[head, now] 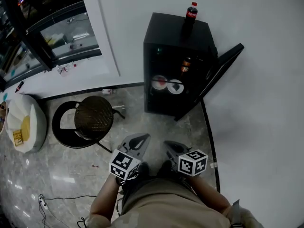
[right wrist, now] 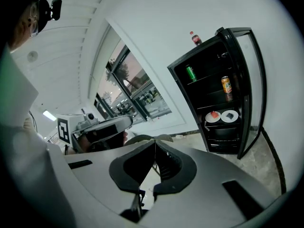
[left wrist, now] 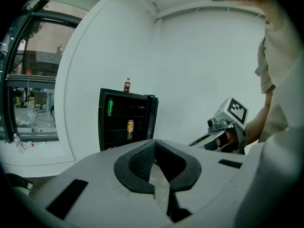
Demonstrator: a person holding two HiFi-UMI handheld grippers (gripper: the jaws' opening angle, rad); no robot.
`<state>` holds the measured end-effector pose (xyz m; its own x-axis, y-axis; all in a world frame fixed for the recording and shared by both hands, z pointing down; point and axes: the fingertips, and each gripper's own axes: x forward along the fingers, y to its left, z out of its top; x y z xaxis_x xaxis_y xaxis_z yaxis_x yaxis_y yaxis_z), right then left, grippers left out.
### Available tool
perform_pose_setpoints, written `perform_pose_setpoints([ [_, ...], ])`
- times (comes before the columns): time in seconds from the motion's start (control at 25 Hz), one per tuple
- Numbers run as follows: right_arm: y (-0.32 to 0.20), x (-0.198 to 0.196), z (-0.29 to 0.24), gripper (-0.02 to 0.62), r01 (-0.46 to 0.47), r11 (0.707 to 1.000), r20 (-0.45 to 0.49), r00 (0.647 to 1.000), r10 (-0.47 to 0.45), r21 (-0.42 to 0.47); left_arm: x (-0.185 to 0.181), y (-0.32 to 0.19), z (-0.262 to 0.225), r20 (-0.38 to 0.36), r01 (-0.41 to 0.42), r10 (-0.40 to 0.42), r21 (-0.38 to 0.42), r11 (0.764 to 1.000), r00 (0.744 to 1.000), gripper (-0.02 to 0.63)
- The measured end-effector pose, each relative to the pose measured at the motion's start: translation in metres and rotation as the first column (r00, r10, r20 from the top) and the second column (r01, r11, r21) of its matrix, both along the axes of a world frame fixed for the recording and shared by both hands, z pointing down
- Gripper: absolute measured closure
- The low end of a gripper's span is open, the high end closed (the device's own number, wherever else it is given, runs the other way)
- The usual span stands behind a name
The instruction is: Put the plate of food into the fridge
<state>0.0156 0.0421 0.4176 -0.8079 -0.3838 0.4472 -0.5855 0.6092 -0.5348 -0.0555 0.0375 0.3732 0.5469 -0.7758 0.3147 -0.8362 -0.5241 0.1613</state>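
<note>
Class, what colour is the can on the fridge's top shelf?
The can is green; the right gripper view shows it best.

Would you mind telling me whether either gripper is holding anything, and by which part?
Nothing is held: the left gripper and right gripper are both shut on nothing; two plates sit inside the fridge.
</note>
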Motion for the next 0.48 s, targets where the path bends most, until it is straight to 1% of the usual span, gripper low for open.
perform_pose_setpoints([
  [0.48, 0.016, -0.009, -0.001, 0.574, -0.057, 0.998, -0.031, 0.998, 0.058, 0.024, -0.008, 0.015, 0.001, -0.007, -0.066, 0.066, -0.010, 0.998, 0.998, 0.595],
])
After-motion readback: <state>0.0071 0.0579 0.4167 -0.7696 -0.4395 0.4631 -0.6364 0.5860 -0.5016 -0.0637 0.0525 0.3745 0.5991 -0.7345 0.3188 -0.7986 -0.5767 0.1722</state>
